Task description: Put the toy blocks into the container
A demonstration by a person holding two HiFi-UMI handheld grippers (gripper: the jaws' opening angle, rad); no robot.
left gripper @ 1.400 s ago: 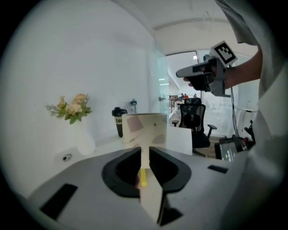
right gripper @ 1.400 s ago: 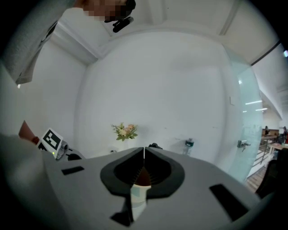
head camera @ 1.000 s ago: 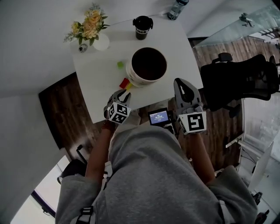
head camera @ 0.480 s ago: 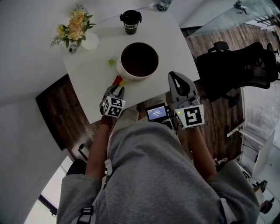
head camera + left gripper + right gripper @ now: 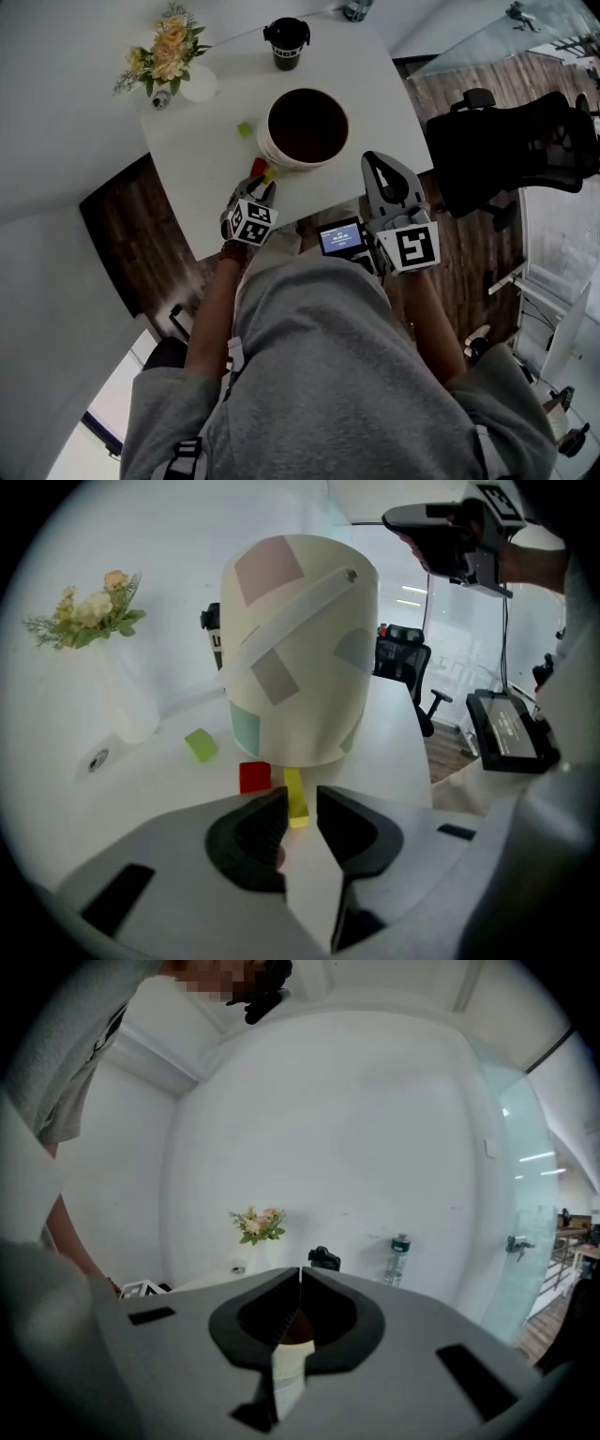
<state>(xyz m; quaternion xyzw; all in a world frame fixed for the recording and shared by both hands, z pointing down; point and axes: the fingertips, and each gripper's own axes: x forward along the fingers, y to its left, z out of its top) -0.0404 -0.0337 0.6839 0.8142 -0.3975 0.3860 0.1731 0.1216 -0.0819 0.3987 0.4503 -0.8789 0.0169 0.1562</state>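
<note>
Left gripper has advanced toward the small yellow oblong plastic block; it lies on the white table at the foot of the cream round container, beside 1 red cube; jaws narrowly apart, empty, aligned on it. Block judged light, rigid, smooth; pinch its long flat sides. Right gripper is closed, empty.

We find white square table, bearing cream round bucket, green cube, red block, yellow bar, white flower vase, black cup.
</note>
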